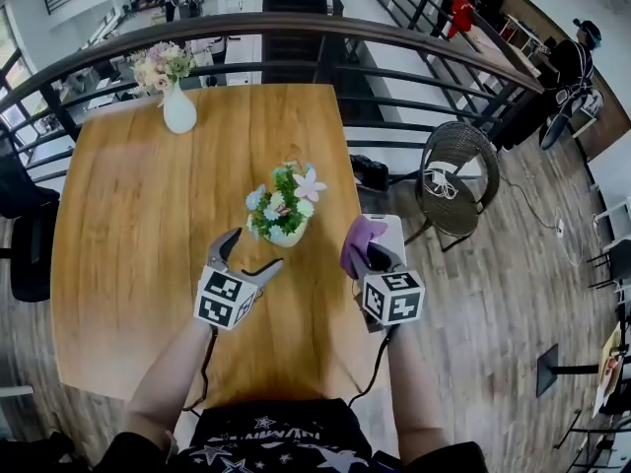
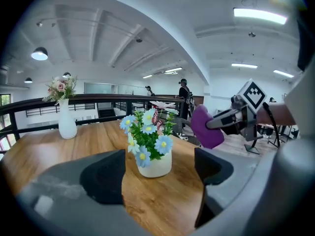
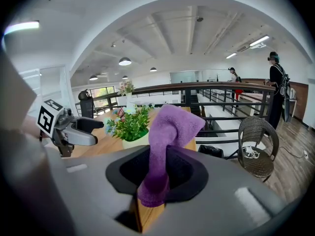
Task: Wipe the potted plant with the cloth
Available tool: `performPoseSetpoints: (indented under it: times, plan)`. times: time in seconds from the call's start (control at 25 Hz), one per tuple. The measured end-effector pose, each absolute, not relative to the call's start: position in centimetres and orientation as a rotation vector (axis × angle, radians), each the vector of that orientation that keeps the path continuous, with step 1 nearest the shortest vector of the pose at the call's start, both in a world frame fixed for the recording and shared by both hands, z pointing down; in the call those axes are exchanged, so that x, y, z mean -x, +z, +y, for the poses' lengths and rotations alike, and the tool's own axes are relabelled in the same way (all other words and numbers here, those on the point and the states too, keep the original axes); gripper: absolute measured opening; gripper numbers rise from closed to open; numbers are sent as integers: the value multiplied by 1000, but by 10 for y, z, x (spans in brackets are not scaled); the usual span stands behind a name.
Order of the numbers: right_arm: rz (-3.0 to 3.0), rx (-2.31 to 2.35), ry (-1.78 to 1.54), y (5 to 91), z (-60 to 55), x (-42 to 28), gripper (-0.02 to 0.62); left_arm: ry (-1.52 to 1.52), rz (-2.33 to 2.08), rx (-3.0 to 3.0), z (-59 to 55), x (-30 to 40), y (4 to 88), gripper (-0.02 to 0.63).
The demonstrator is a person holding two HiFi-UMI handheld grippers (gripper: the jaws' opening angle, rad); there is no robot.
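Note:
A small potted plant [image 1: 284,210] with blue, white and pink flowers in a white pot stands near the middle of the wooden table [image 1: 128,215]. My left gripper [image 1: 256,249] hovers just in front of the pot, a little to its left, with its jaws wide apart and empty. In the left gripper view the plant [image 2: 150,146] sits between and beyond the two pads. My right gripper [image 1: 363,254] is shut on a purple cloth [image 1: 357,239] just right of the plant, at the table's right edge. In the right gripper view the cloth [image 3: 170,127] sticks up from the jaws, with the plant [image 3: 129,127] to its left.
A white vase [image 1: 178,106] of pale flowers stands at the table's far left corner. A black railing [image 1: 394,42] runs behind the table. A wicker chair [image 1: 458,175] and a black bag [image 1: 370,172] are on the floor to the right. People stand far off.

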State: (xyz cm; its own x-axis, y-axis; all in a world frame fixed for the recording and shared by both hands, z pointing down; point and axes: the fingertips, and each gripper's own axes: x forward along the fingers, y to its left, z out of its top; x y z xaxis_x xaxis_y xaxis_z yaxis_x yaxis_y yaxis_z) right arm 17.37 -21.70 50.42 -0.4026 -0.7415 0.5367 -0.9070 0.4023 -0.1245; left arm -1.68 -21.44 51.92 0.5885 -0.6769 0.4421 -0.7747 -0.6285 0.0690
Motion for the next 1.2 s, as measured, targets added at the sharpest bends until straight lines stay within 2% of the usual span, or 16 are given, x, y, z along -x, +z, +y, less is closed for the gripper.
performPoseSetpoints:
  times: [0.48,1.2]
  plan:
    - [-2334,-1106,377,551,-288,-137,86,647,-1205,-2464,-246,4,566,445]
    - [-2389,-587,56,586,-348,-93,84,703,-1183,-2499,-266,-10,584,427]
